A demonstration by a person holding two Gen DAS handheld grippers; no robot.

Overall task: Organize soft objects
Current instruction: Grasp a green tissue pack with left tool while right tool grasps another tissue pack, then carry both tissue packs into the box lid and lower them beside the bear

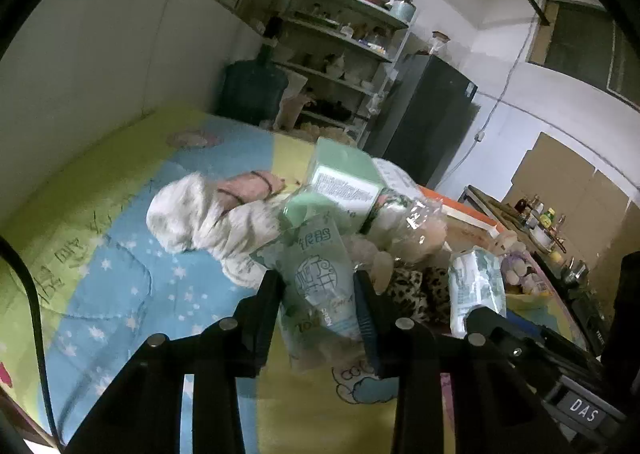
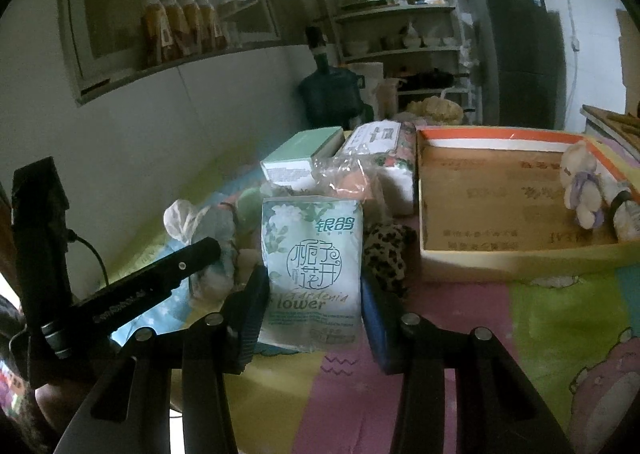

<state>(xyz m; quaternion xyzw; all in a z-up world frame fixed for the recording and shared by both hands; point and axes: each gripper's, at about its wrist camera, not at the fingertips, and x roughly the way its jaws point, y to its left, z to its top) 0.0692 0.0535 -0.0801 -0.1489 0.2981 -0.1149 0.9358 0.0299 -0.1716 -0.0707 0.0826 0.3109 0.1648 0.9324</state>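
Bedding in yellow, blue and pink cartoon print covers the bed (image 1: 120, 274) where everything lies. Farthest left in the left wrist view, a crumpled white cloth bundle (image 1: 188, 214) rests on the blue starred patch, with a pink soft item (image 1: 252, 186) just behind it.

Right of that, the left gripper (image 1: 316, 278) pinches a tissue pack (image 1: 316, 286) printed with green leaves and a round emblem. Both pads press its sides, and the pack stands upright between them. Behind it a pale green box (image 1: 344, 174) sits tilted against clear plastic wrapping (image 1: 416, 214). A leopard-print soft item (image 1: 416, 290) lies just right of the gripper's finger.

Further right, the right gripper (image 2: 313, 274) is clamped on a second tissue pack (image 2: 312, 266) of the same design, label facing the camera and "flower" readable on it. In the left wrist view this pack (image 1: 476, 286) shows off the bedding in that gripper's fingers. In the right wrist view the leopard-print item (image 2: 386, 250) sits just beside the right finger. The green box (image 2: 308, 150), a clear bag with pinkish contents (image 2: 348, 182) and a floral-wrapped package (image 2: 396, 150) are heaped behind the pack.

Rightmost, an open cardboard box (image 2: 520, 258) with an orange rim stands on the bed. A small pale teddy bear (image 2: 580, 182) leans in its far right corner beside a rolled light cloth (image 2: 628, 214).
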